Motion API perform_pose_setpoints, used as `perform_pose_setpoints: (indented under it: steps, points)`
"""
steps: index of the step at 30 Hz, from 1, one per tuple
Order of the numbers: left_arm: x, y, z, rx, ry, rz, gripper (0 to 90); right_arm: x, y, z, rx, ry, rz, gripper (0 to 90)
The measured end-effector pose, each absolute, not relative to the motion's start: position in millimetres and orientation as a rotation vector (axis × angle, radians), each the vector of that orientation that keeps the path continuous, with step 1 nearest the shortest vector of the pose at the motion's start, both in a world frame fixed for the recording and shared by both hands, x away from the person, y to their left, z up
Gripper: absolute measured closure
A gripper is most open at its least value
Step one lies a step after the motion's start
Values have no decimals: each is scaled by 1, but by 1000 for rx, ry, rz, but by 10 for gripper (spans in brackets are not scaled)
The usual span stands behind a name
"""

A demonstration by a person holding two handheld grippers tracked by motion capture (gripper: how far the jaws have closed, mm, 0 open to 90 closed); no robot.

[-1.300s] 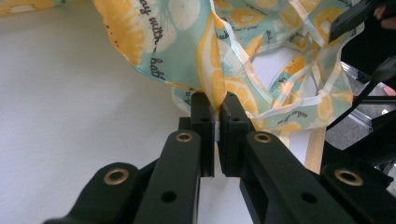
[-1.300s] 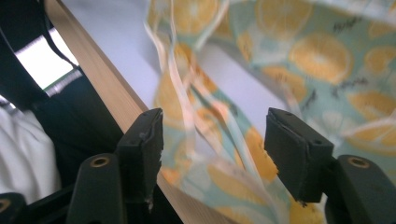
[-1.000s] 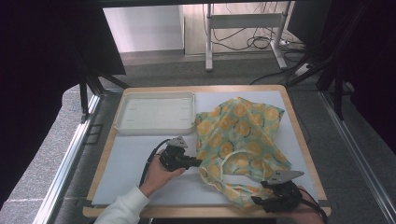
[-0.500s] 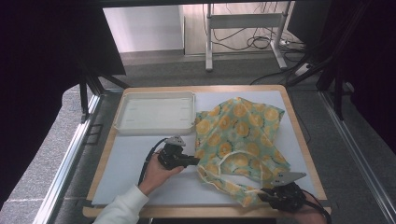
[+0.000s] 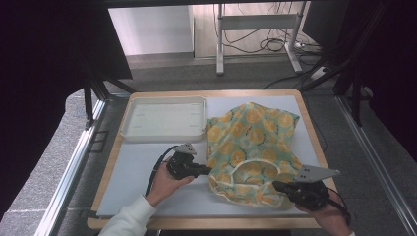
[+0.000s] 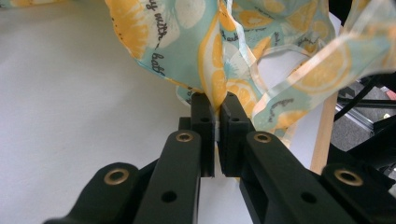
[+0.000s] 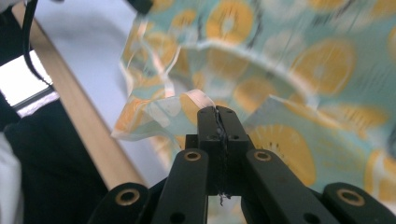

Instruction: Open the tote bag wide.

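The left gripper [image 5: 205,170] lies level, pointing to three o'clock, its jaws pinched together, the left hand [image 5: 164,184] cupping it from below. The right gripper [image 5: 276,186] points to nine o'clock; its jaws have just been closing and now meet, gripped by the right hand [image 5: 328,216].

Tray [image 5: 163,119] at table's [image 5: 147,196] far left, cloth [image 5: 251,147] just right.

One camera overlooks the table [image 5: 147,169]; two ride close, sharing the cloth [image 5: 251,142].
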State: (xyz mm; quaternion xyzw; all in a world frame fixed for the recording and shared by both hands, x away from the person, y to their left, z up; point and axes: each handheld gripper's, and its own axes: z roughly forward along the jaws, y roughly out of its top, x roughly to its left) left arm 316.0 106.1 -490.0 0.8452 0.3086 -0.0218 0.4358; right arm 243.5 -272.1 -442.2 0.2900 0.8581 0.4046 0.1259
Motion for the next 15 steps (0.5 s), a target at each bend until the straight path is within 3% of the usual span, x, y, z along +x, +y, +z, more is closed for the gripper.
perform_pose_setpoints:
  steps: [7, 15]
  points:
    - [315, 111, -486, 2078, 777, -51, 865, 269, -269, -415, 818, 2419, 1228, 892]
    - [317, 112, -483, 2066, 776, -40, 864, 295, -268, -409, 849, 2386, 1249, 892]
